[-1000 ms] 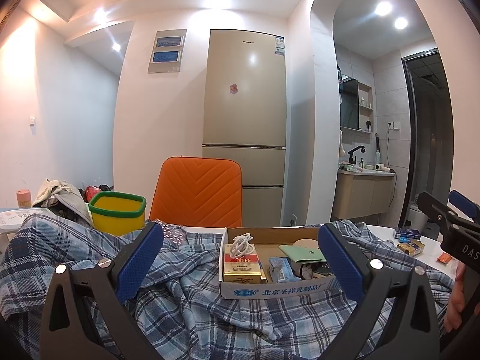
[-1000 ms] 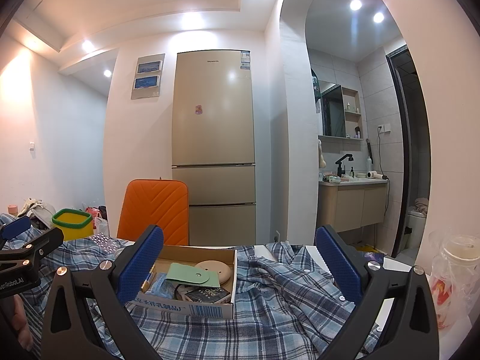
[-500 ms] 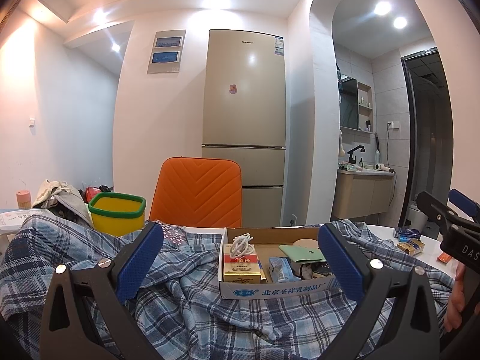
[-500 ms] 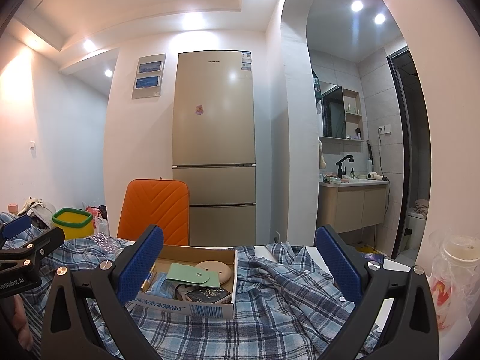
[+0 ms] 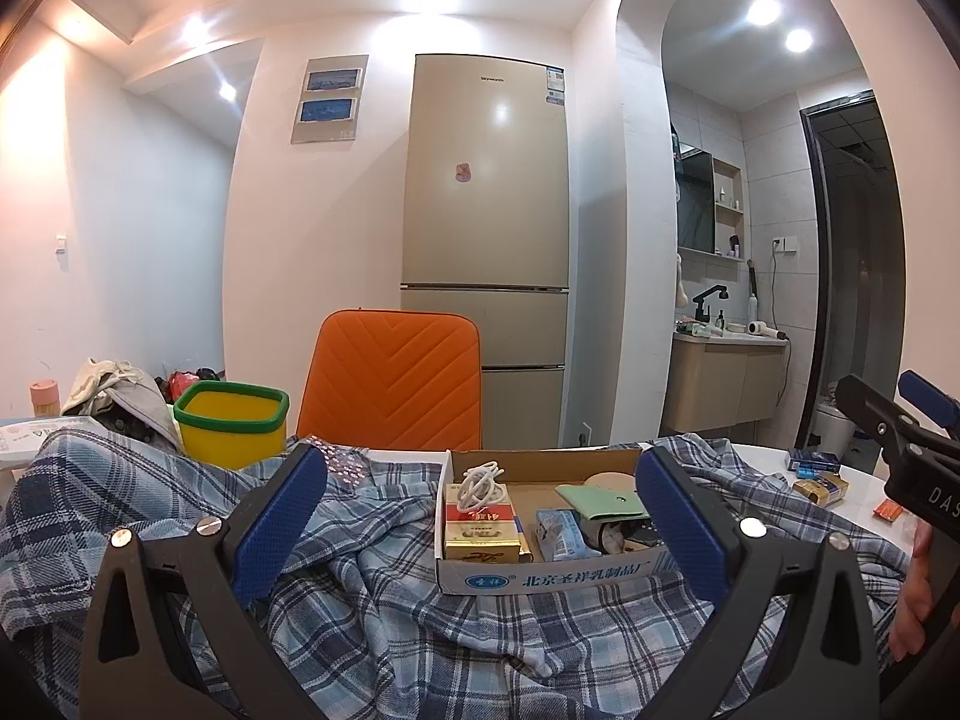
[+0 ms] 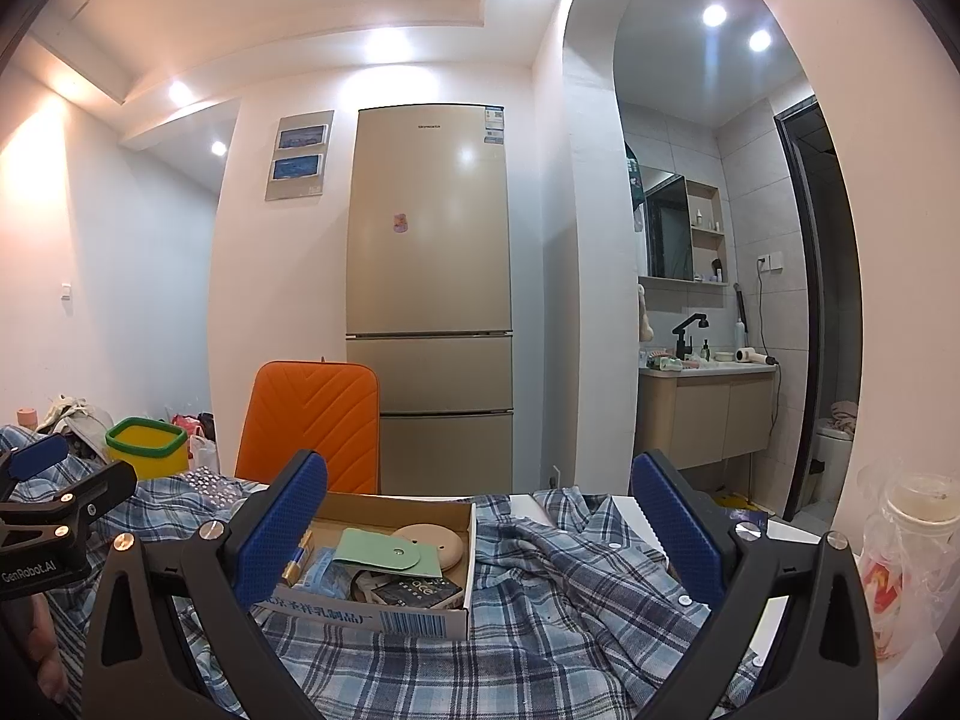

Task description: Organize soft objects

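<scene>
Nothing is seen to have moved since the earlier frames. The left gripper [image 5: 480, 516] and right gripper [image 6: 479, 516] are held with jaws spread wide, nothing grasped. The plaid shirt [image 5: 372, 600] is spread across the frame's bottom, under a cardboard box [image 5: 540, 579] in which cigarette packs [image 5: 480, 531] and a green pouch [image 6: 384, 552] are kept

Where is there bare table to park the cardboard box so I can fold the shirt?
Little is bare. The plaid shirt covers most of the table, with the cardboard box on it. A white strip shows between the shirt's right edge and the bagged jar. In the left wrist view, small packets crowd the right rim.
</scene>
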